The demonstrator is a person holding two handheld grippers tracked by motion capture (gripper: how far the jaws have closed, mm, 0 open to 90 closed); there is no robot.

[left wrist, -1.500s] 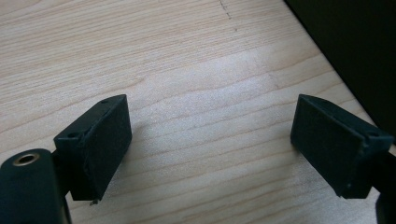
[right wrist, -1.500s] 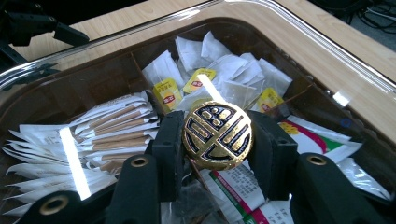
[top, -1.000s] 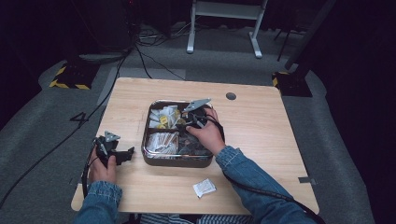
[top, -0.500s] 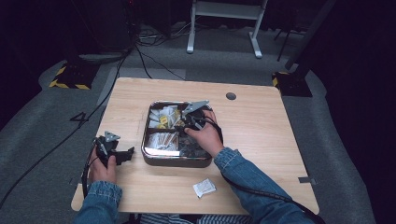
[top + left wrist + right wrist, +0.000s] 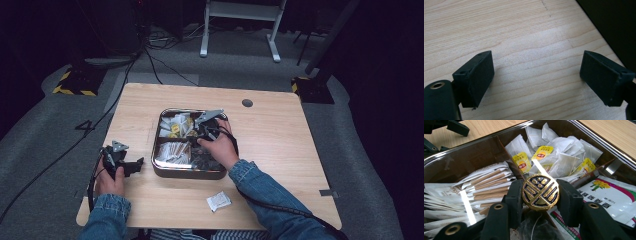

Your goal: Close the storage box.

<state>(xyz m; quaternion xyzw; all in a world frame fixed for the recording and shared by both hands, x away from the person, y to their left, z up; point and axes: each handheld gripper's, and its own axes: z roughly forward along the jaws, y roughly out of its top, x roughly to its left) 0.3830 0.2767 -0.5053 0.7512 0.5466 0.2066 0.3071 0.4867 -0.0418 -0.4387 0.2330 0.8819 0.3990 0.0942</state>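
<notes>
Round gold-and-black disc (image 5: 540, 192), patterned like an ornamental coin or wrapped sweet, sits clamped between the two black jaws of the right gripper (image 5: 540, 195), whose pads press on its left and right edges. It is held above the metal tray (image 5: 162, 170), over the middle where the dividers meet. Beyond the disc, in the tray's far compartment, lies a heap of white tea bags with yellow tags (image 5: 556, 157); to the disc's left a compartment holds paper-wrapped sticks (image 5: 486, 185), possibly stirrers or sugar, though the print is too small to read. To its right lie flat sachets with a flower picture (image 5: 609, 192), and a dark net bag (image 5: 539, 227) lies just under the jaws. From the high view, the right hand (image 5: 220, 147) covers much of the tray's near-right compartment. The left gripper (image 5: 536, 82) rests well left of the tray over bare wooden table (image 5: 524, 30), jaws spread wide with nothing between them. A small white packet (image 5: 218, 201) lies on the table, near the tray's front edge.
</notes>
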